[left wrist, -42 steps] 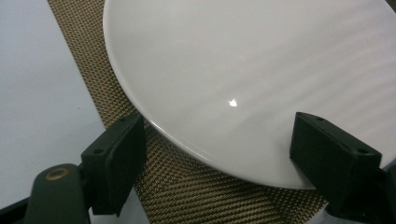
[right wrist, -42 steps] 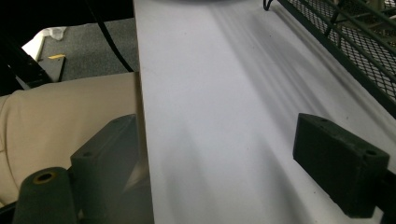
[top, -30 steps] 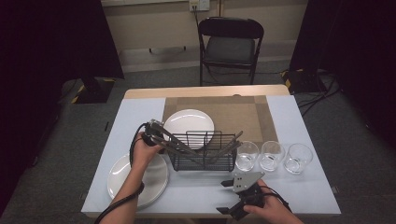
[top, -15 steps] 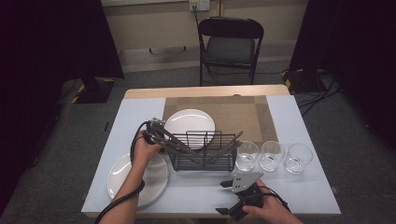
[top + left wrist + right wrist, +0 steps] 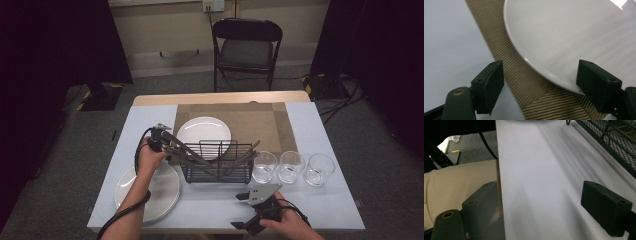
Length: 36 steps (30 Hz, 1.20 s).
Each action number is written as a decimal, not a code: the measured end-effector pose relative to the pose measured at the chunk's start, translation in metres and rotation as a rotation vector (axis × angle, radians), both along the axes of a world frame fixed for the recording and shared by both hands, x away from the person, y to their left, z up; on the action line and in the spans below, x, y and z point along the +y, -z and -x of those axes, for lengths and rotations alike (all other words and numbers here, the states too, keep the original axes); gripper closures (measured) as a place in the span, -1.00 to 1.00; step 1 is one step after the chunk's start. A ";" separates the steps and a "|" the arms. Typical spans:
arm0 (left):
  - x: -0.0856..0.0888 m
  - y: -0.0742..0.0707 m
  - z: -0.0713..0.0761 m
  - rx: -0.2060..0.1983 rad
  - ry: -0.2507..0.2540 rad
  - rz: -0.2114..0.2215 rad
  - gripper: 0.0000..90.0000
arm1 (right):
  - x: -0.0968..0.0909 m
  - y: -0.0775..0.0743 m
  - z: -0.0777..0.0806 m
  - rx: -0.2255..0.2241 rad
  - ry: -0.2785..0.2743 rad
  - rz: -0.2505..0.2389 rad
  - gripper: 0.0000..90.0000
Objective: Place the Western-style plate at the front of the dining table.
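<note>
A white plate [image 5: 204, 132] lies flat on a brown woven mat [image 5: 260, 125] behind a black wire dish rack [image 5: 217, 162]. My left gripper [image 5: 172, 142] is at the plate's near-left rim, open. In the left gripper view the plate's rim [image 5: 574, 37] lies between the spread jaws of the left gripper [image 5: 544, 87], over the mat [image 5: 524, 90]. My right gripper [image 5: 240, 211] hovers low at the table's front edge, open and holding nothing. The right gripper view has the right gripper [image 5: 544, 210] over bare white table [image 5: 544, 170], with the rack [image 5: 614, 142] at upper right.
A stack of white plates [image 5: 150, 187] sits at the front left under my left forearm. Three empty glasses [image 5: 291, 166] stand in a row right of the rack. A folding chair [image 5: 247, 50] stands beyond the table's far edge.
</note>
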<state>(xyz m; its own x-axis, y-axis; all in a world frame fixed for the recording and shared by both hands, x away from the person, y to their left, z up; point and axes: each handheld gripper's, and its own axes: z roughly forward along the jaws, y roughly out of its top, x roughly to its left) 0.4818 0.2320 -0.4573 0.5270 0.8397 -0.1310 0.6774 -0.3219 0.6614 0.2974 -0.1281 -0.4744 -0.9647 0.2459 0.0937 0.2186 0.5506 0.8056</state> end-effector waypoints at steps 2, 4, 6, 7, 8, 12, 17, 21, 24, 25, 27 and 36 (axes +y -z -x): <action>0.006 -0.001 0.000 -0.001 -0.023 0.010 -0.55 | 0.000 0.000 0.000 0.002 0.002 -0.001 -0.70; 0.012 -0.004 0.002 -0.009 -0.027 -0.001 -0.53 | 0.001 -0.001 0.000 0.002 -0.001 -0.002 -0.70; 0.017 -0.007 0.002 -0.033 -0.027 -0.022 -0.49 | 0.001 0.000 0.000 0.000 -0.003 -0.001 -0.70; 0.018 -0.007 0.002 -0.024 -0.030 -0.032 -0.49 | 0.002 0.000 0.000 -0.001 -0.005 -0.001 -0.70; 0.019 -0.007 0.002 -0.010 -0.027 -0.045 -0.50 | 0.002 0.000 0.000 0.002 -0.005 0.000 -0.70; 0.019 -0.002 0.001 0.007 -0.020 -0.054 -0.54 | 0.003 -0.001 0.001 -0.002 -0.007 -0.001 -0.70; 0.013 0.002 0.002 0.010 -0.016 -0.053 -0.56 | 0.002 -0.002 0.001 0.001 -0.003 -0.006 -0.70; 0.014 0.002 0.003 0.019 -0.006 -0.057 -0.53 | 0.001 -0.002 0.000 0.000 0.001 -0.009 -0.70; 0.013 0.003 0.005 0.009 -0.002 -0.062 -0.52 | 0.001 -0.002 0.000 -0.002 -0.001 -0.011 -0.70; 0.013 0.003 0.005 0.013 0.008 -0.062 -0.52 | 0.001 -0.002 0.001 0.000 -0.002 -0.011 -0.70; 0.012 0.003 0.006 0.010 0.003 -0.062 -0.52 | 0.002 -0.002 0.001 -0.001 -0.003 -0.009 -0.70; 0.000 0.004 0.004 0.000 0.038 -0.046 -0.51 | 0.003 -0.002 0.001 -0.004 -0.005 -0.008 -0.70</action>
<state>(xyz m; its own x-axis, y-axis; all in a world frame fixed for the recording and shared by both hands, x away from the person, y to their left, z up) 0.4774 0.2321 -0.4615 0.5585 0.8243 -0.0924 0.6642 -0.3777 0.6451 0.2969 -0.1253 -0.4721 -0.9664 0.2401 0.0914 0.2122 0.5455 0.8108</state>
